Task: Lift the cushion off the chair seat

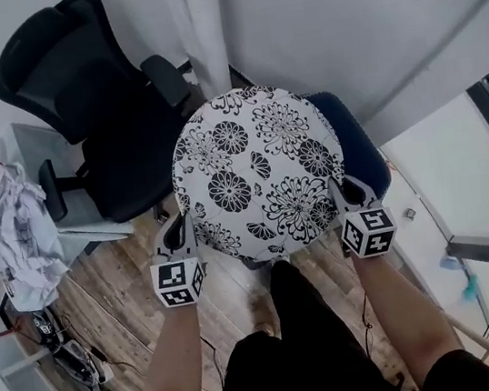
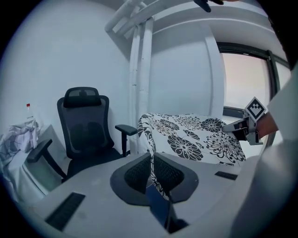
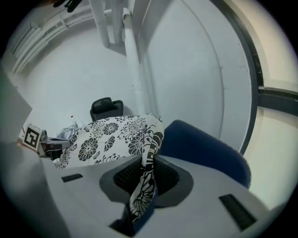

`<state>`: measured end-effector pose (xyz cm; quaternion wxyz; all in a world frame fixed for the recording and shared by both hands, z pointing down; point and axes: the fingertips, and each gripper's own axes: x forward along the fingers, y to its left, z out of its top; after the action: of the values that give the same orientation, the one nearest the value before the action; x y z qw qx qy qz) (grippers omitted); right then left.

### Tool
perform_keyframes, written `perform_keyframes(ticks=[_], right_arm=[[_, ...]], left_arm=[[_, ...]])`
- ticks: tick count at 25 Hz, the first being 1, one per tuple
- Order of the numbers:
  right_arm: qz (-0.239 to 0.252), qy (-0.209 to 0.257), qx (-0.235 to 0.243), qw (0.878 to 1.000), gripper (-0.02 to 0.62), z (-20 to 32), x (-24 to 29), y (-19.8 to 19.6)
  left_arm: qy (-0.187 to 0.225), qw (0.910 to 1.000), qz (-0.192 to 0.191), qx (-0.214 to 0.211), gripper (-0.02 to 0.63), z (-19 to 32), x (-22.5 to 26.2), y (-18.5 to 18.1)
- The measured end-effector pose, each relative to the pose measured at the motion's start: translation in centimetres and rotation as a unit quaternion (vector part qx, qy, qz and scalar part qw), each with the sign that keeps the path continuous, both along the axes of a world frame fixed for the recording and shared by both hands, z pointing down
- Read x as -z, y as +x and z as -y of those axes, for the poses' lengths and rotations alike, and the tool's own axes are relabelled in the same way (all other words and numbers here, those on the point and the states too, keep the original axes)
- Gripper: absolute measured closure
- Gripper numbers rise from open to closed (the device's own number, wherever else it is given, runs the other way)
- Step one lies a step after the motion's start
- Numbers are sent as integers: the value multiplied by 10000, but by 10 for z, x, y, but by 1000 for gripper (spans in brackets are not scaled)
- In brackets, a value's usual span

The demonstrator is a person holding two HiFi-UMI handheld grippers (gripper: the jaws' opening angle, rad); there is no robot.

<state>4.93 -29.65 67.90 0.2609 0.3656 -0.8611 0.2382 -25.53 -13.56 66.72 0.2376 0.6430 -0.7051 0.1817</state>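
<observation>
A round white cushion with black flowers [image 1: 259, 171] hangs in the air between my two grippers, above a dark blue chair [image 1: 358, 146] that shows past its right edge. My left gripper [image 1: 178, 237] is shut on the cushion's near left edge; the pinched fabric [image 2: 156, 179] runs between its jaws. My right gripper [image 1: 351, 193] is shut on the near right edge, and the fold of cloth [image 3: 144, 186] sits in its jaws. The blue chair [image 3: 205, 148] lies just beyond the right gripper. Each gripper sees the other across the cushion [image 2: 195, 137].
A black office chair [image 1: 107, 110] stands at the back left, close to the cushion. A white pipe [image 1: 203, 21] runs up the wall behind. Crumpled cloth [image 1: 17, 226] lies on a low table at the left. A window sill [image 1: 465, 192] is at the right. My legs are below.
</observation>
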Motion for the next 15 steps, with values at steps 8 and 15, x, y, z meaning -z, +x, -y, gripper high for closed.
perform_keyframes(ticks=[8, 15], right_arm=[[475, 230, 88, 9986, 528, 1, -13, 2], [648, 495, 238, 9964, 528, -3, -19, 2]], left_arm=[[111, 9984, 548, -124, 588, -4, 1, 8], [329, 9954, 873, -215, 588, -2, 13, 10]])
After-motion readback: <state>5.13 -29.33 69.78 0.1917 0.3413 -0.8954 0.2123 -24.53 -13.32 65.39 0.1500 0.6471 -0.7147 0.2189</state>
